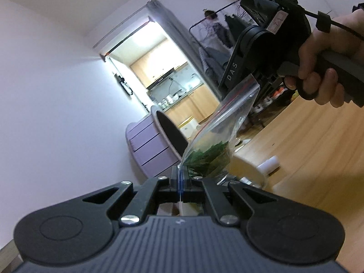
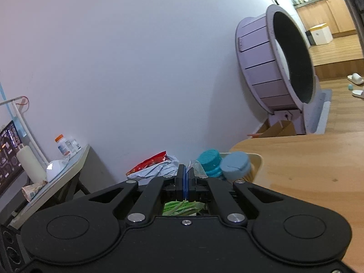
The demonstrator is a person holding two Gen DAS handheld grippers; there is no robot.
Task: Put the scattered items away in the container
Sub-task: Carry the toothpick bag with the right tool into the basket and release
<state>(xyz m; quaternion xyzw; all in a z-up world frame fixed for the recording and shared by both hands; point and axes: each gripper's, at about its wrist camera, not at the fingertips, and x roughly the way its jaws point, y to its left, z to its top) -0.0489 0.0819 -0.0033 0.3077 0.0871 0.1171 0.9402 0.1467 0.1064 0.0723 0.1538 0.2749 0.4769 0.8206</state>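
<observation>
A clear zip bag (image 1: 218, 132) with green leafy contents hangs tilted between both grippers. My left gripper (image 1: 180, 177) is shut on its lower edge. My right gripper (image 1: 244, 84), held by a hand, grips the bag's upper corner. In the right wrist view the right gripper (image 2: 186, 170) is shut on a bit of clear bag film (image 2: 194, 166), and the green contents (image 2: 182, 207) show beneath the fingers. A cream container (image 1: 248, 170) sits just under the bag. In the right wrist view the container (image 2: 258, 159) holds bottles with a teal lid (image 2: 209, 159) and a blue lid (image 2: 235, 165).
A white cylinder (image 1: 269, 162) lies on the wooden table (image 1: 318, 159) beside the container. A purple exercise wheel (image 2: 273, 68) stands against the wall. Left of the table are a red snack bag (image 2: 150, 161) and a side table (image 2: 56, 177) with bottles.
</observation>
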